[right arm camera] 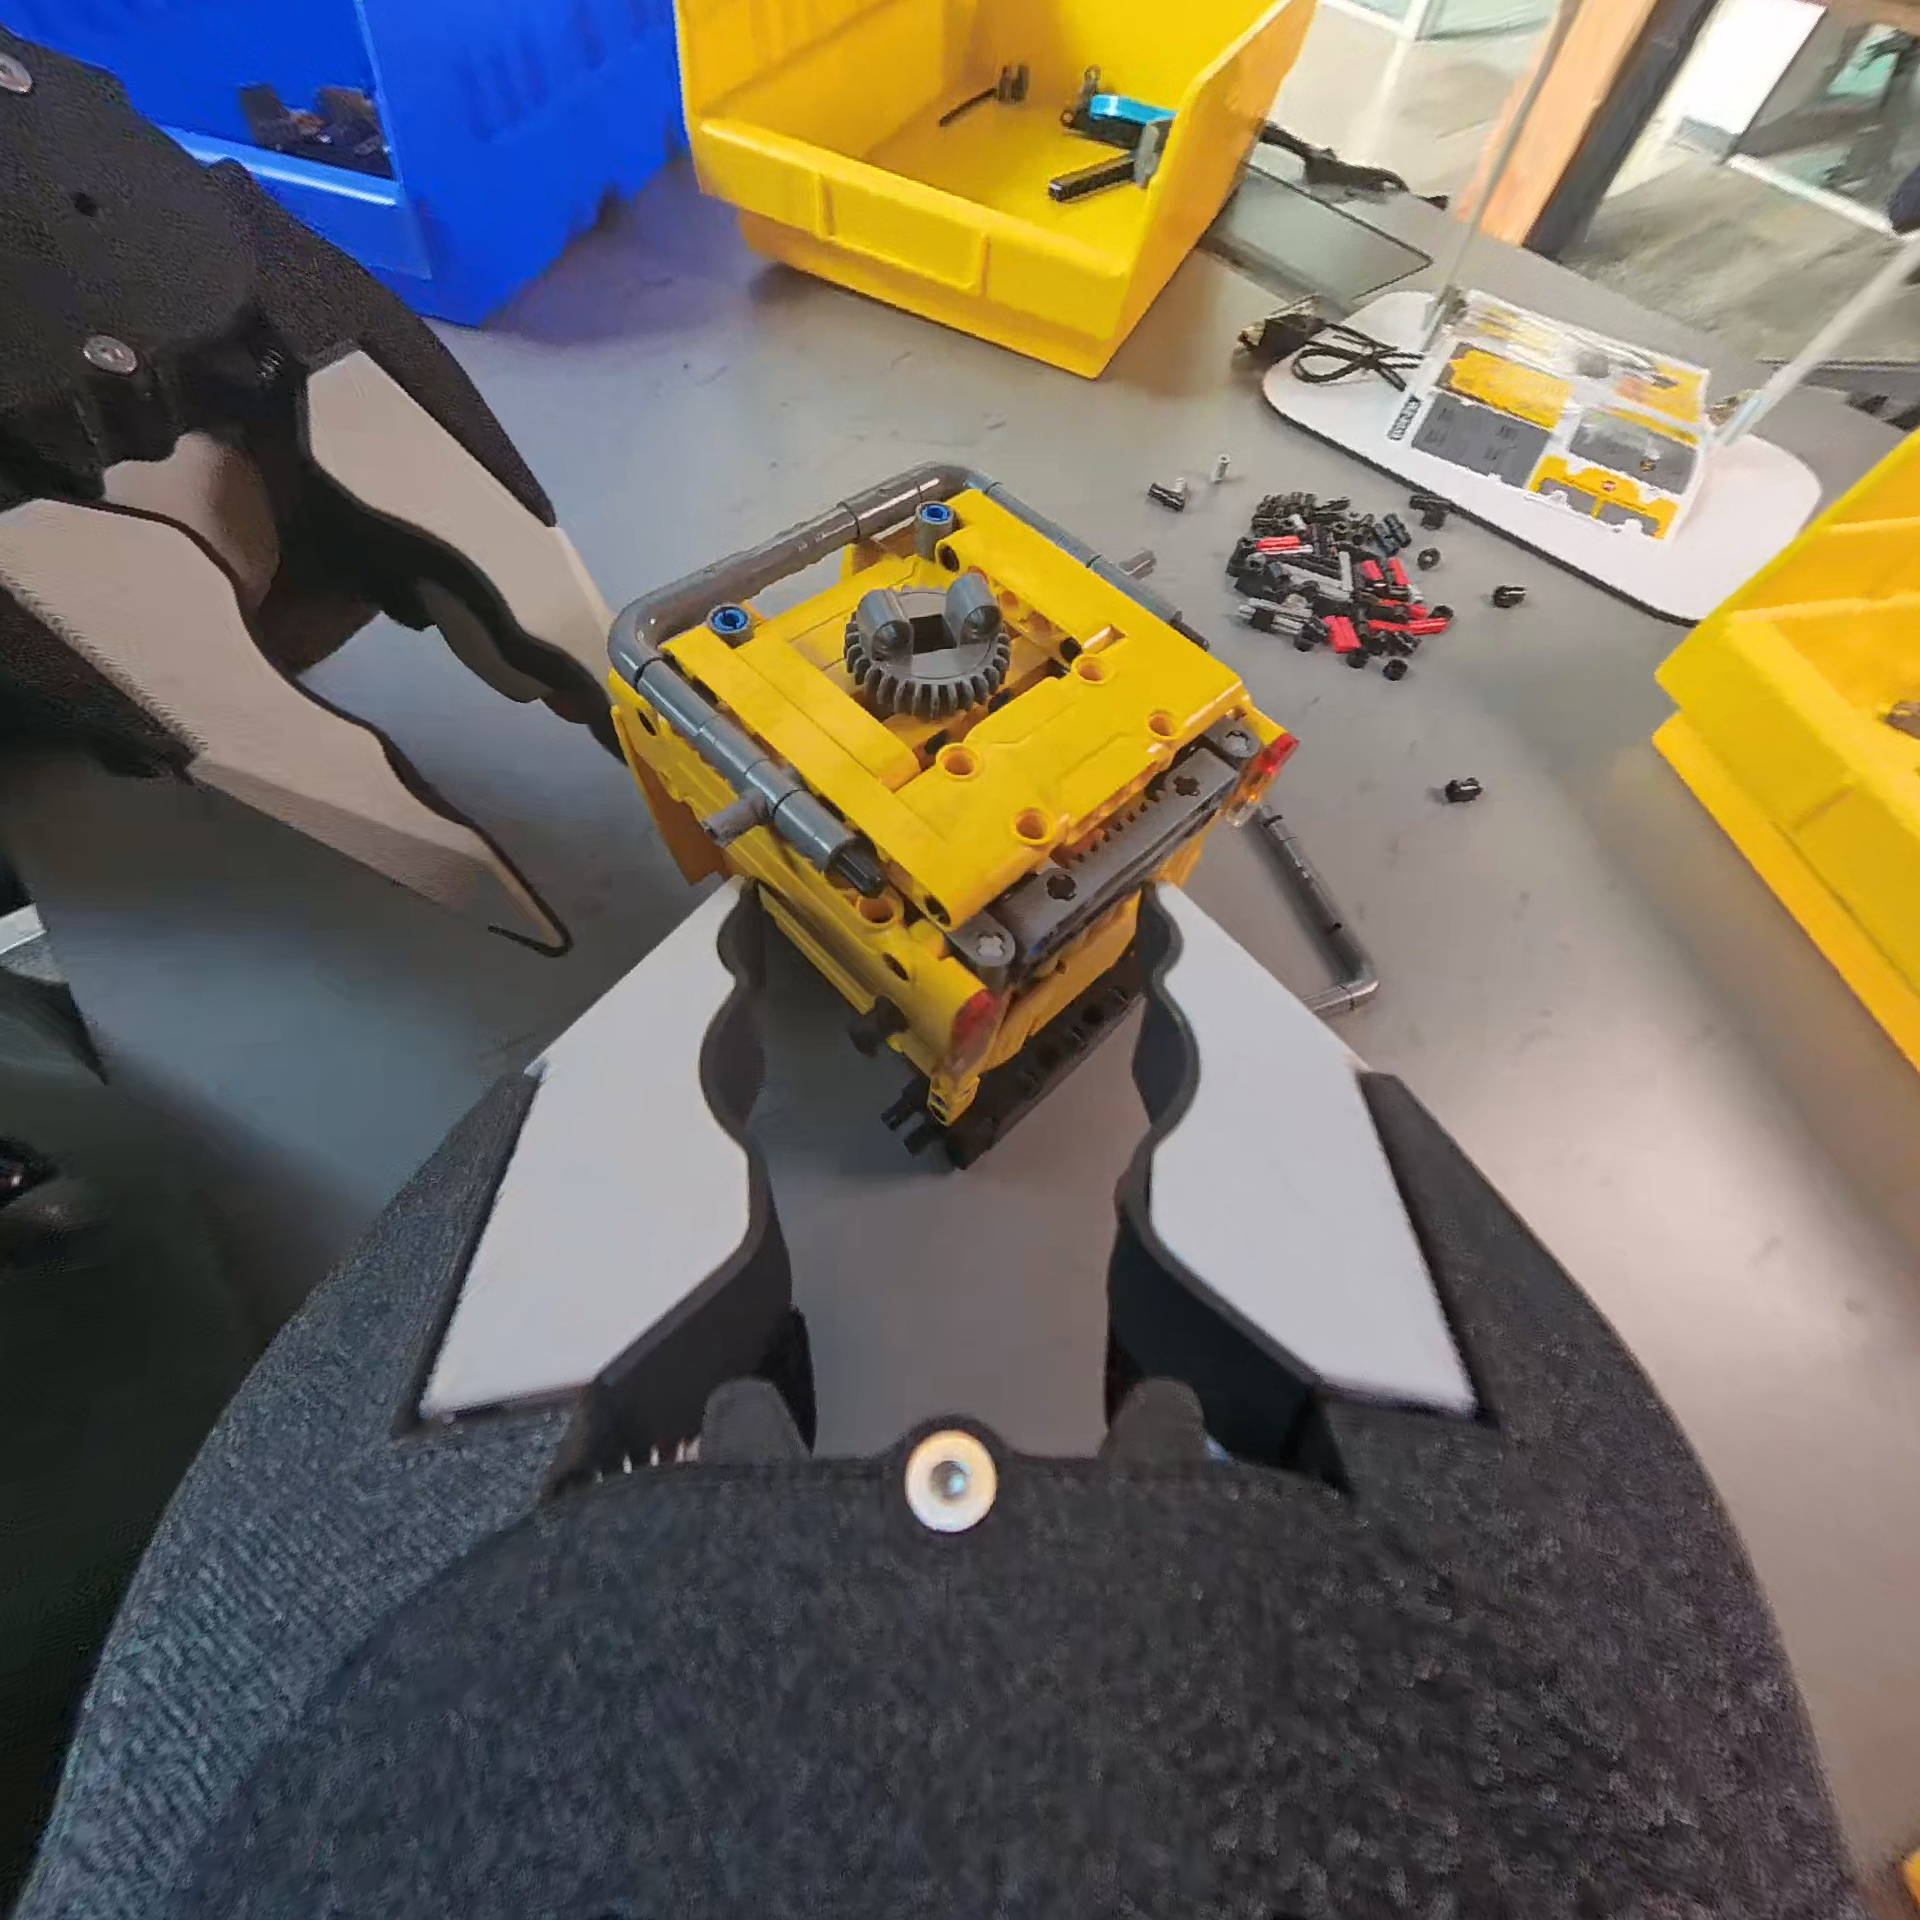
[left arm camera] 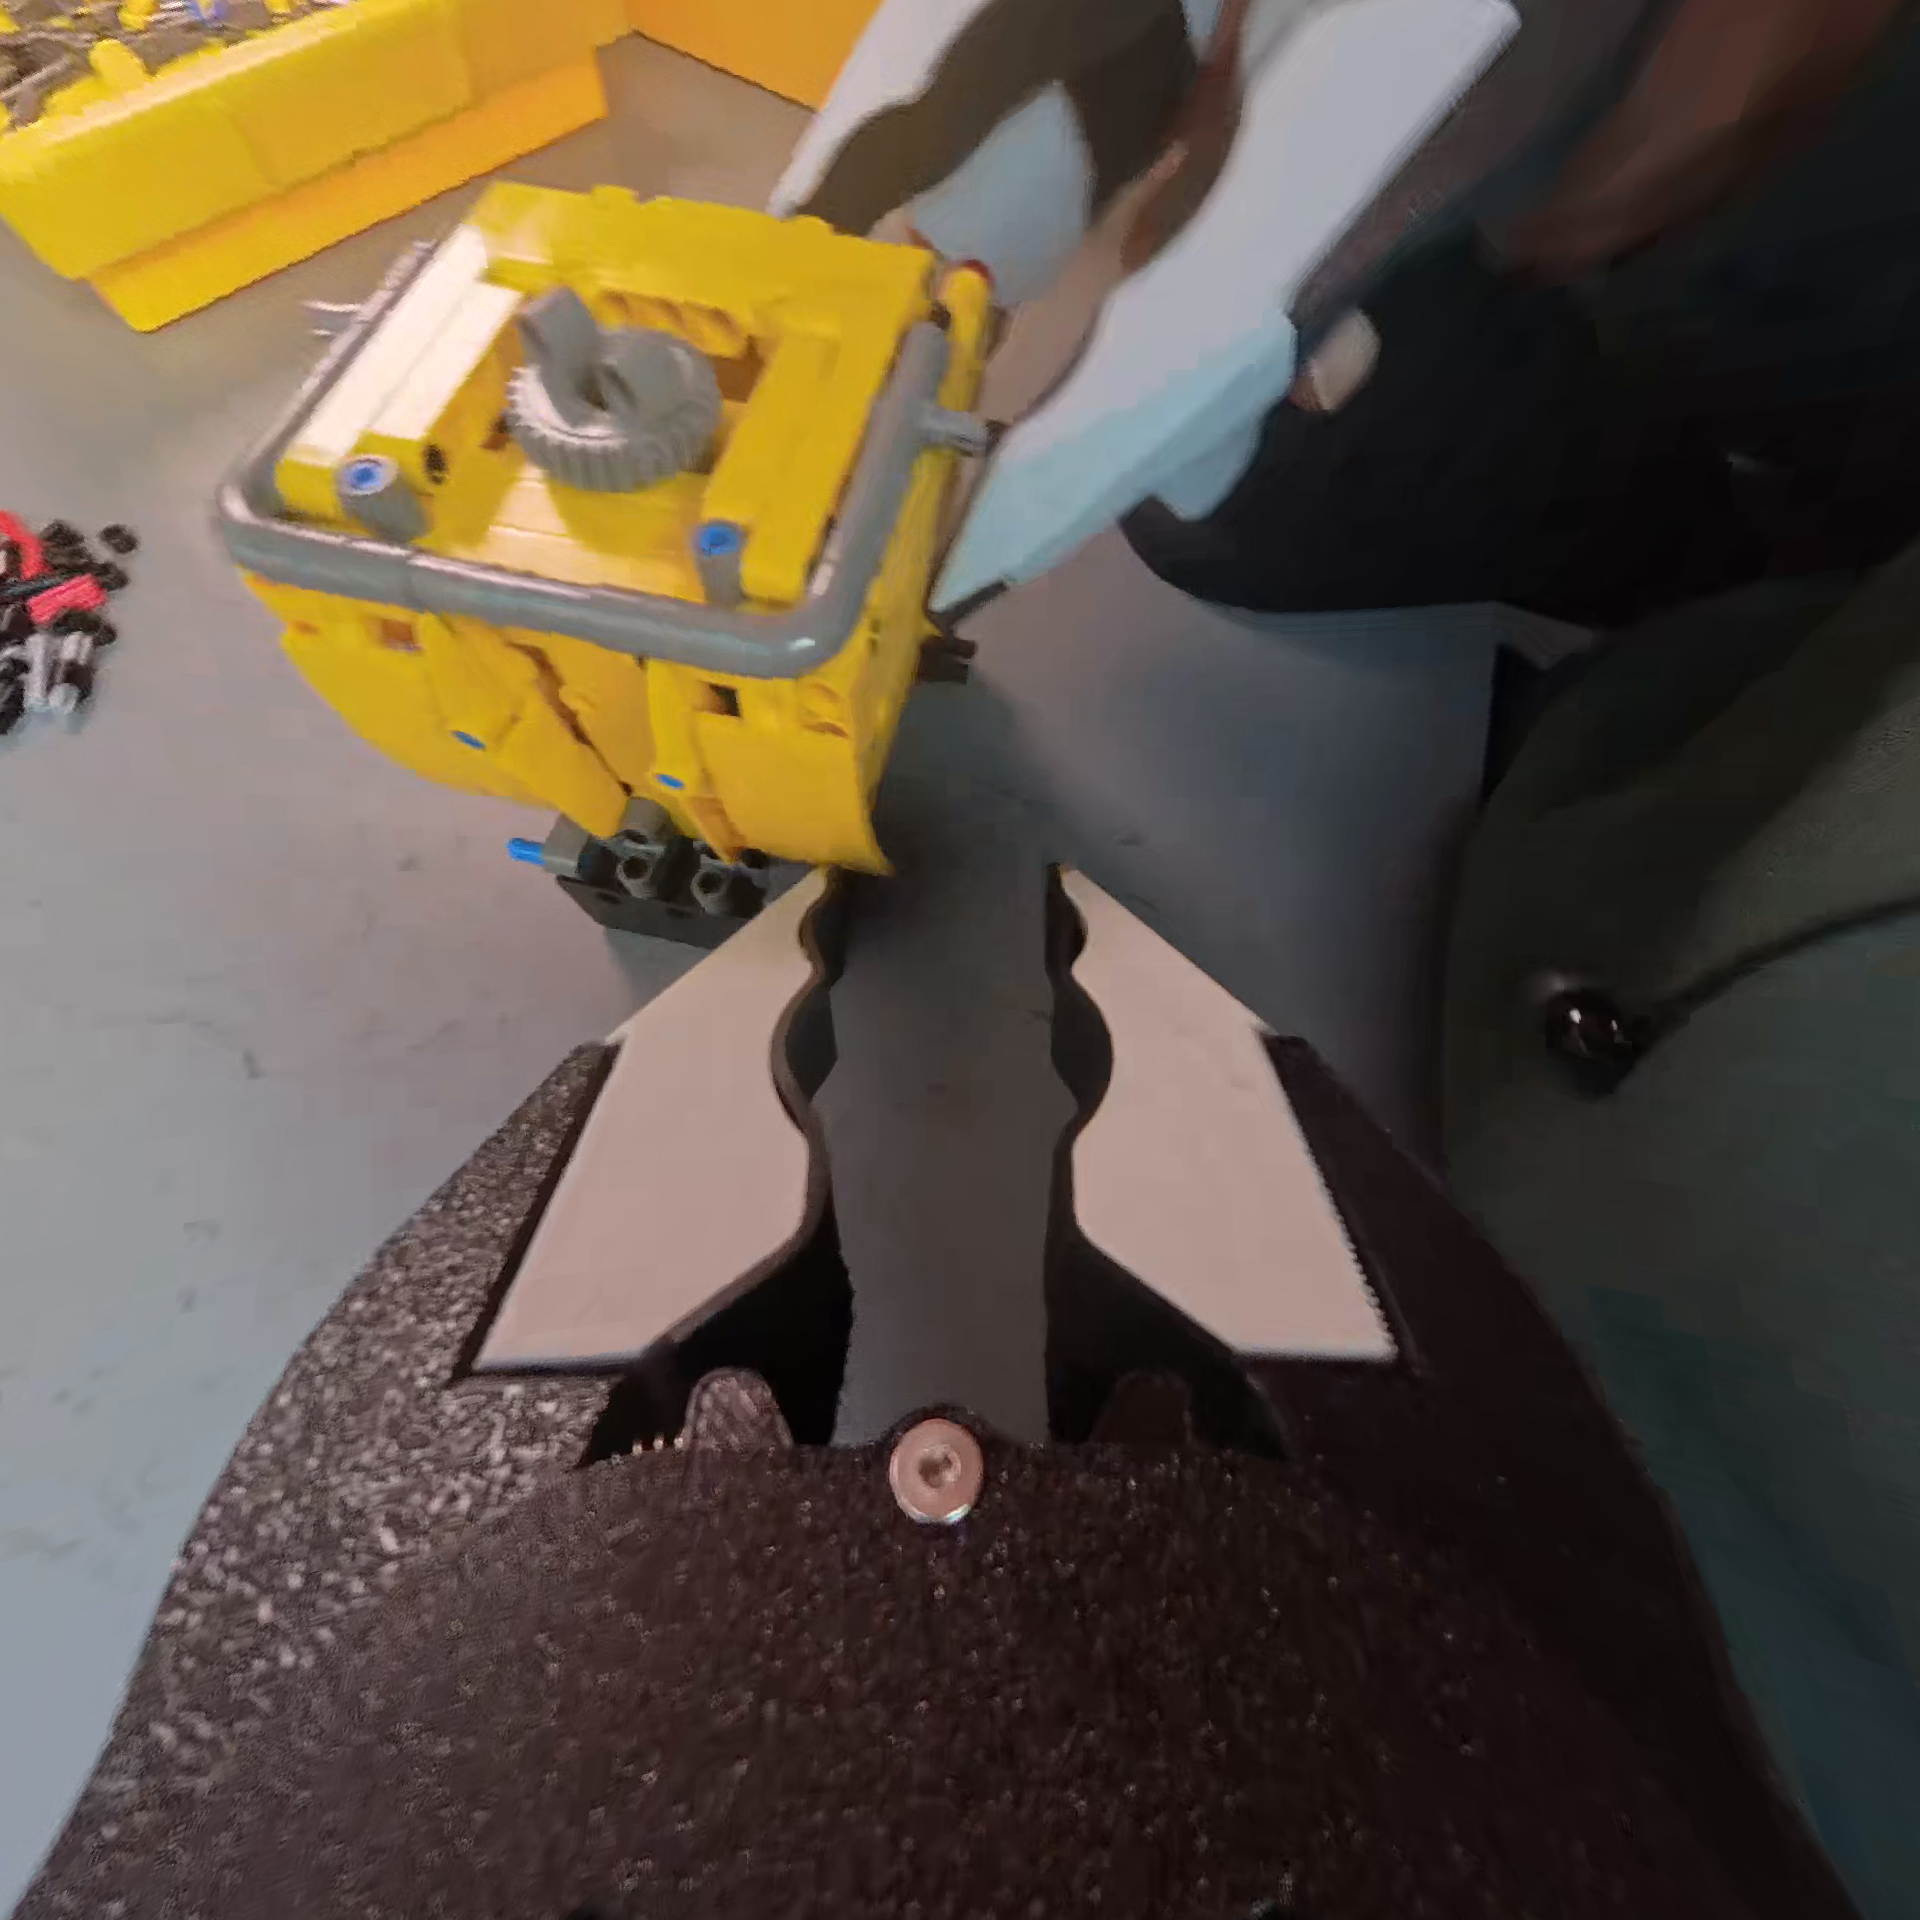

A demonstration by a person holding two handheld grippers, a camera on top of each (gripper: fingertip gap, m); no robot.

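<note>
A yellow brick-built model with a grey gear on top and a grey tube frame stands on the grey table. My right gripper has its fingers on either side of the model's near lower corner, and both pads seem to touch it. In the left wrist view the model is ahead and to the left. The blurred right gripper is at its right side. My left gripper is open and empty, its left fingertip close to the model's base. It also shows in the right wrist view.
A yellow bin and a blue bin stand at the back, and another yellow bin at the right. A pile of small black and red pins, a printed sheet and a loose grey bent tube lie right of the model.
</note>
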